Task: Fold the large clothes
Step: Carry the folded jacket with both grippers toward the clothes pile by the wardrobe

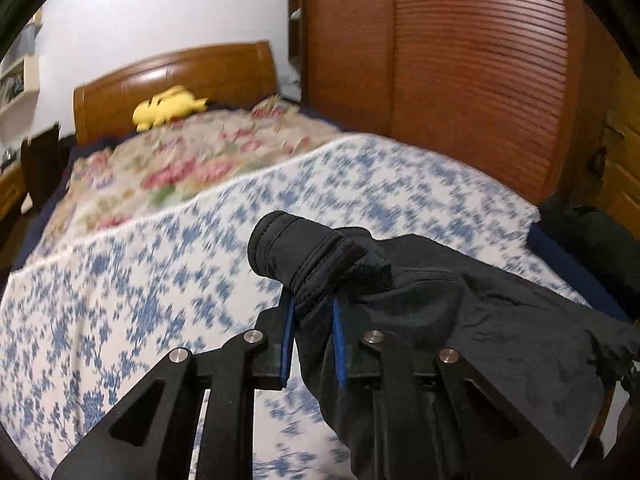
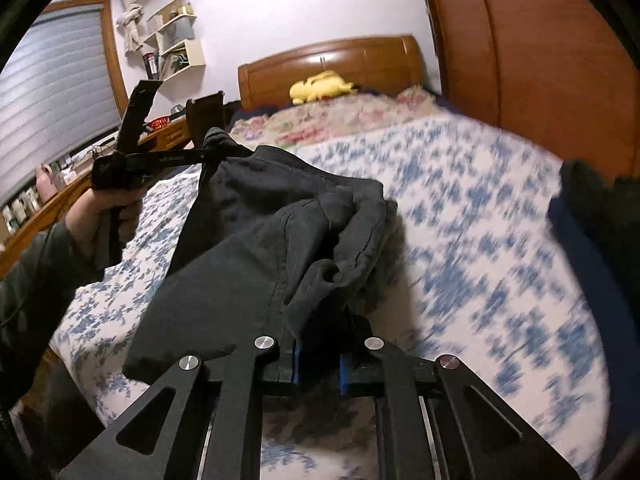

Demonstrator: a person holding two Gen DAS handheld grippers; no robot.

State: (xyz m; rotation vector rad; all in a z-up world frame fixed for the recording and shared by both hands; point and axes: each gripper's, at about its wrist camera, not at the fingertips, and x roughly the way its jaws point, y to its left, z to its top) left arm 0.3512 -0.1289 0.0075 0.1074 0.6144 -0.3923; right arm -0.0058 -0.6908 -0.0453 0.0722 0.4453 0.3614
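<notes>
A: A bedroom: a bed [image 1: 120,320] under a blue-flowered white sheet, with a floral quilt [image 1: 168,164] toward the headboard [image 1: 192,76] end and a yellow plush toy [image 1: 168,107] at the head. A louvred wooden wardrobe [image 1: 460,60] stands along the bed's right edge.

B: And the garment?

A: A large black garment [image 2: 248,248], a jacket by the look of its cuff, hangs in the air above the near part of the bed, strung between the two grippers. None of its visible part clearly rests on the sheet.

B: Start from the left.

A: The left gripper [image 1: 312,316] pinches a sleeve cuff [image 1: 296,248]; the blue pads are pressed onto the fabric just behind the cuff opening. In the right wrist view that same gripper sits toward the bed's left edge, held in the person's left hand [image 2: 108,216].

B: The right one?

A: The right gripper [image 2: 320,356] is pressed together on a bunched fold of the black cloth, nearer the bed's foot.

B: So which step?

A: I'd judge it the spreading-out stage: lifted and stretched, not yet laid flat, no fold made. The blurred sheet suggests motion.

B: Next?

A: Probably lowering it onto the middle of the bed with both pinches kept taut, so it lands smooth. There's another dark heap [image 1: 592,236] at the bed's right edge to steer away from.
</notes>
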